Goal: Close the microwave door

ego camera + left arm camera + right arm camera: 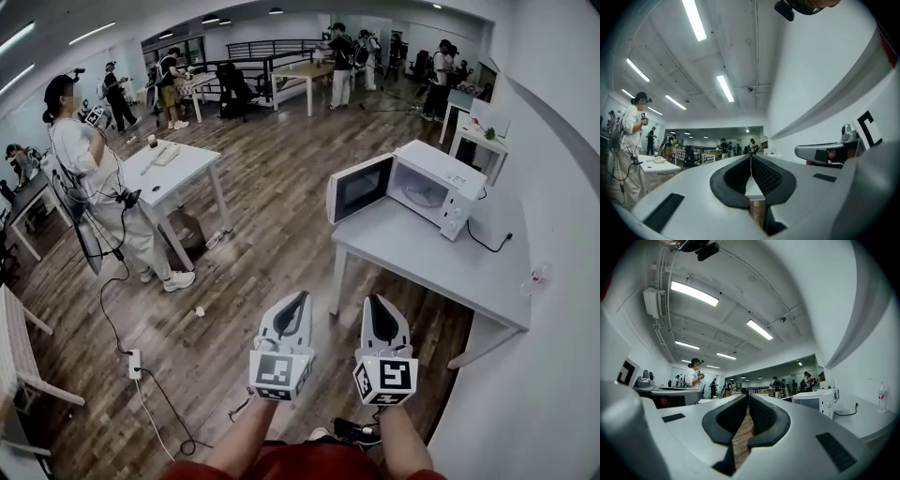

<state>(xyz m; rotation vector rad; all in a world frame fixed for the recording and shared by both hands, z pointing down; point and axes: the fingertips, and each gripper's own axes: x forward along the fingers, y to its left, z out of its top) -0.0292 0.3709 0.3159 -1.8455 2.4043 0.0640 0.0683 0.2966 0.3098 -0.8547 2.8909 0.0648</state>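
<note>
white microwave [441, 161] sits on a grey table [422, 267] by the right wall, its door [359, 187] swung open to the left. left gripper [302, 296] and right gripper [372, 301] hang side by side over the wood floor [272, 216], well short of the table. each has its jaws pressed together on nothing.

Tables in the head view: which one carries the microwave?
The table along the right wall, closest to the person; the microwave stands on its far end, door open.
</note>
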